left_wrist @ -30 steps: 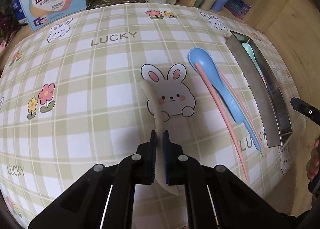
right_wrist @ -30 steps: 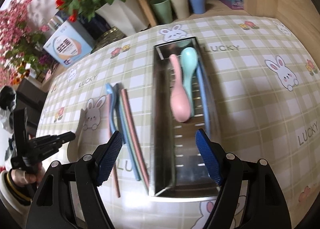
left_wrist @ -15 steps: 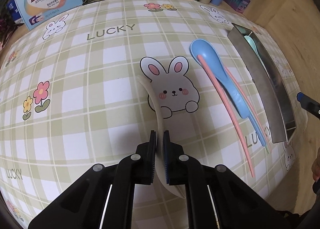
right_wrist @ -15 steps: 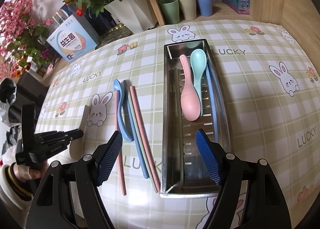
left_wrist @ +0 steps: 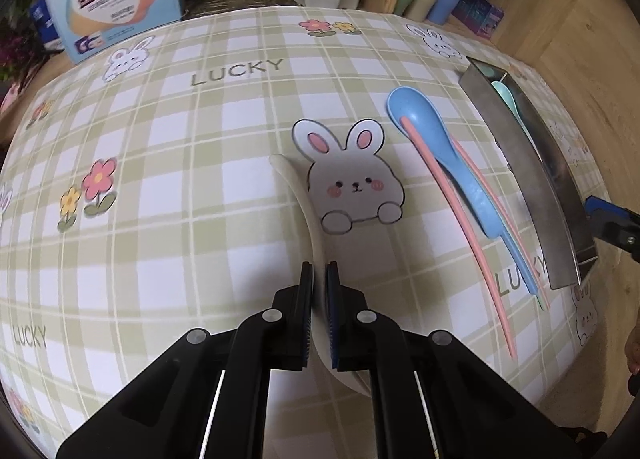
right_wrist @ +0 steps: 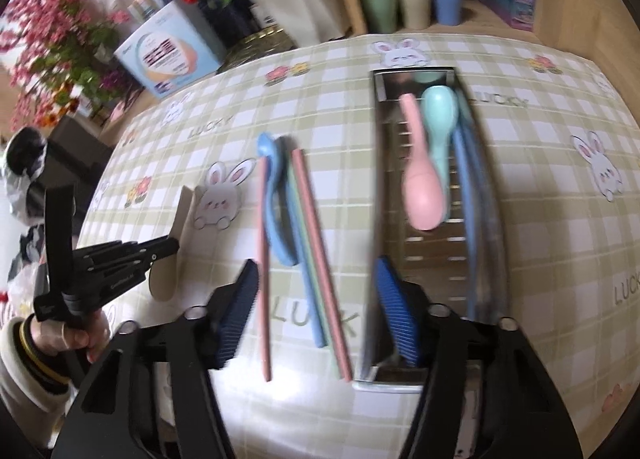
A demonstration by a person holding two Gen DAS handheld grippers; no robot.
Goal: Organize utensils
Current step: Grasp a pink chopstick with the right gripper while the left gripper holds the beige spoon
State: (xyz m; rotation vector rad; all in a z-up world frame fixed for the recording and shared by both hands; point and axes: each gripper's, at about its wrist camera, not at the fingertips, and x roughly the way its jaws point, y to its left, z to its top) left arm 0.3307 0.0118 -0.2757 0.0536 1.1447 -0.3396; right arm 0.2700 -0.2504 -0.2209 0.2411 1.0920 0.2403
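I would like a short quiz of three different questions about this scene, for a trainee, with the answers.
1. True or false: the left gripper is shut on the cream spoon.
2. Which spoon lies on the tablecloth outside the metal tray? A. pink B. blue C. green
3. Fill in: the right gripper is ____.

Key: 1 true. 2 B, the blue spoon; the pink spoon and the green spoon are in the tray. 3 open.
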